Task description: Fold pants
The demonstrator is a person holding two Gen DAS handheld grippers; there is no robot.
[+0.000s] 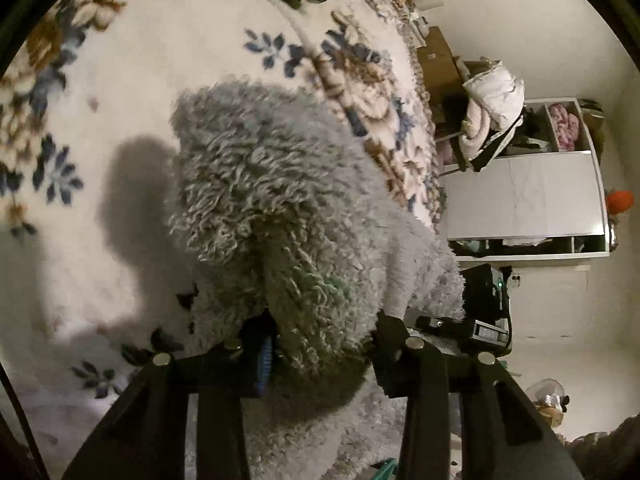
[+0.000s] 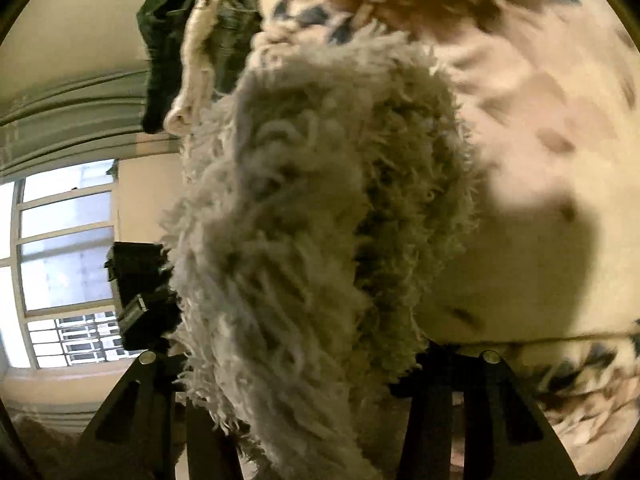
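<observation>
Shaggy grey pants (image 1: pixel 272 184) fill the middle of the left wrist view, bunched and lifted over a floral blanket (image 1: pixel 120 120). My left gripper (image 1: pixel 324 344) is shut on a thick fold of them, with pile bulging out between the fingers. In the right wrist view the same pants (image 2: pixel 288 200) hang as a blurred shaggy mass, and my right gripper (image 2: pixel 300 364) is shut on another part of them. Each gripper's black body shows at the edge of the other's view, close beside the cloth.
The cream blanket with blue and brown flowers covers the bed. Dark green clothing (image 2: pixel 168 40) lies at its far end. A white shelf unit (image 1: pixel 524 196) with piled bedding stands beyond the bed edge. A window (image 2: pixel 60 240) is at the left.
</observation>
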